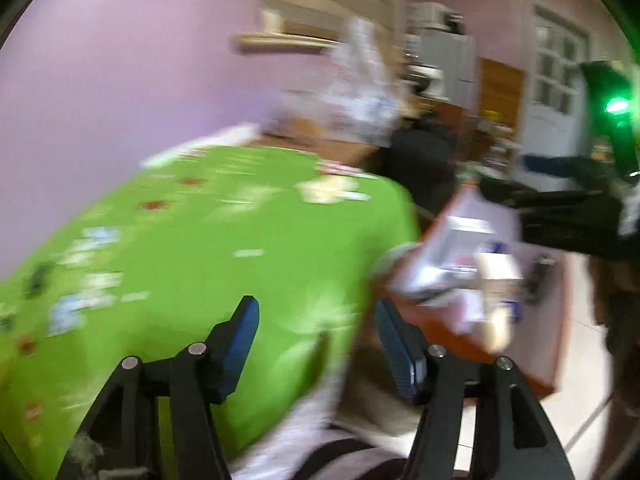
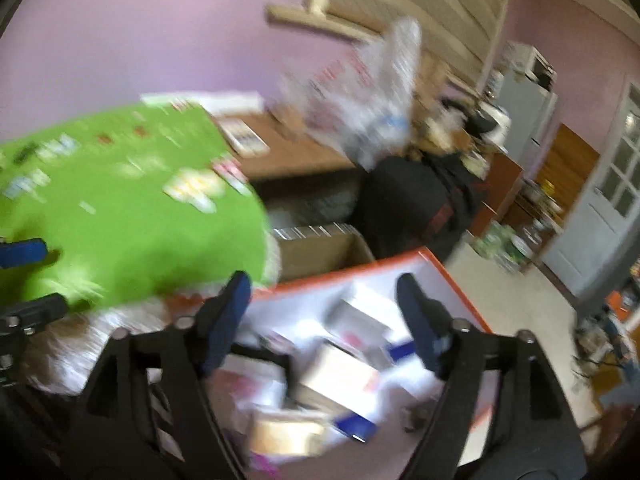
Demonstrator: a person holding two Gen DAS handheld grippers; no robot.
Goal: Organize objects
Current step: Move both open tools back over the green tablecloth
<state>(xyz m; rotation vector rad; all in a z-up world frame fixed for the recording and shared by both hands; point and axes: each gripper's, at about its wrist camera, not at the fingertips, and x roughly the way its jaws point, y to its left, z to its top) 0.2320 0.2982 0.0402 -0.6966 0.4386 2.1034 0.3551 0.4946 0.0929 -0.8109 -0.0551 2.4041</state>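
Blur smears both views, so fine detail is lost. The left gripper (image 1: 316, 344) shows its black arms and blue-padded jaws standing apart with nothing between them; the right gripper (image 2: 324, 312) likewise has its jaws spread wide and empty.

The task's things lie in two places. Small cards and packets (image 1: 332, 192) are scattered over the bench under a bright green patterned cloth (image 1: 200, 240); in the right wrist view that cloth sits at about ten o'clock. The white, orange-rimmed storage box (image 2: 452, 276) sits below the bench edge, at five to six o'clock under the right gripper, already holding a jumble of small cardboard cartons (image 2: 340, 364).

The step in hand looks like going back to the bench for another item, both grippers being empty. To do it well:

- Settle each gripper before closing; what lies under the pads cannot be read through this blur.
- Pick one flat packet at a time, coming in low along the cloth so a pad slides under an edge.
- Avoid pinching the cloth, or neighbouring pieces may be dragged.
- Keep the two grippers on separate targets, well apart.
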